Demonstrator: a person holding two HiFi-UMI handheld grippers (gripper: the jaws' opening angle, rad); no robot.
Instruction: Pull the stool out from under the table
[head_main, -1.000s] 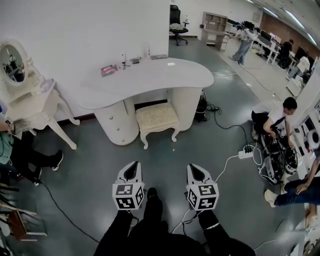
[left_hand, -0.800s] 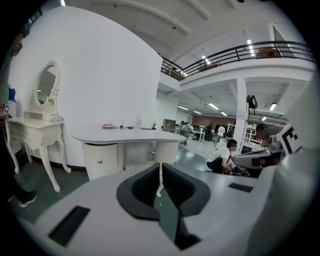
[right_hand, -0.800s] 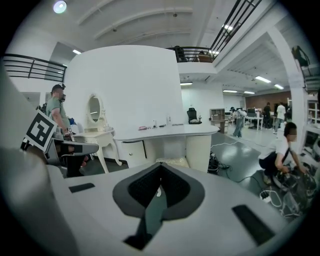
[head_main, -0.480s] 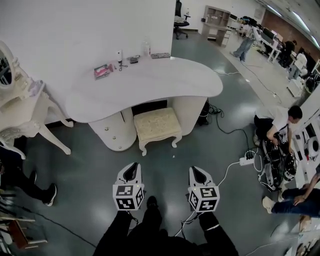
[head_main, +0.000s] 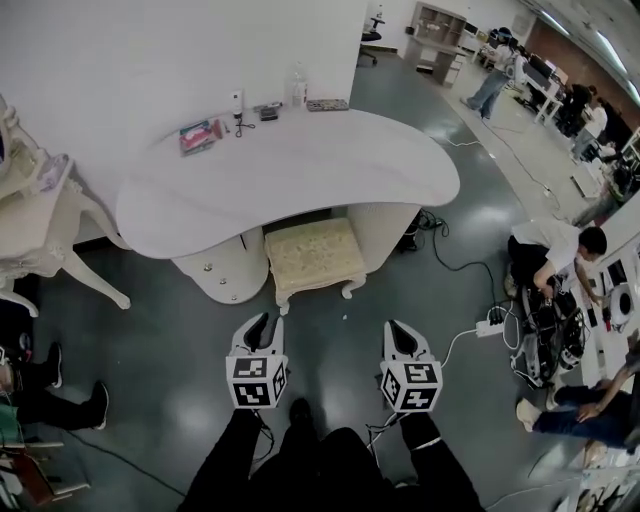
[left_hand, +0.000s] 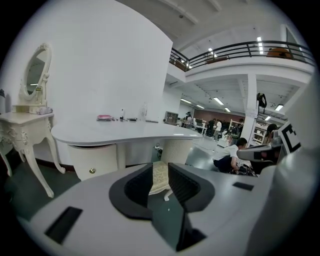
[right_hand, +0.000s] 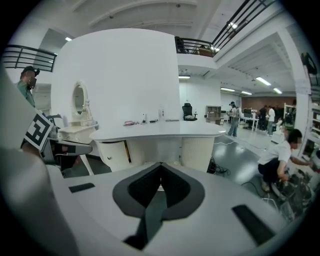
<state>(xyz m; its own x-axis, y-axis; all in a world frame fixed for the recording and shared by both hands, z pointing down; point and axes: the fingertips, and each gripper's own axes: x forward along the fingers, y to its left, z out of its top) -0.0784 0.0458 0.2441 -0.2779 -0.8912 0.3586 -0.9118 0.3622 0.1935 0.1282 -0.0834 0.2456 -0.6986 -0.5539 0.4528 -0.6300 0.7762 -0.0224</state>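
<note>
Half under the table (head_main: 300, 170), stool (head_main: 312, 255) beside drawer pedestal (head_main: 222, 275)

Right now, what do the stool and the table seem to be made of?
Stool: cream seat with a fine pattern, probably padded fabric; curved cream legs, perhaps painted wood. Table: smooth white top with a soft sheen, likely lacquered board, though uncertain.

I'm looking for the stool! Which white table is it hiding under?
The big curved white table: the cream cushioned stool sits partly under it. The small curvy-legged table at left has none.
</note>
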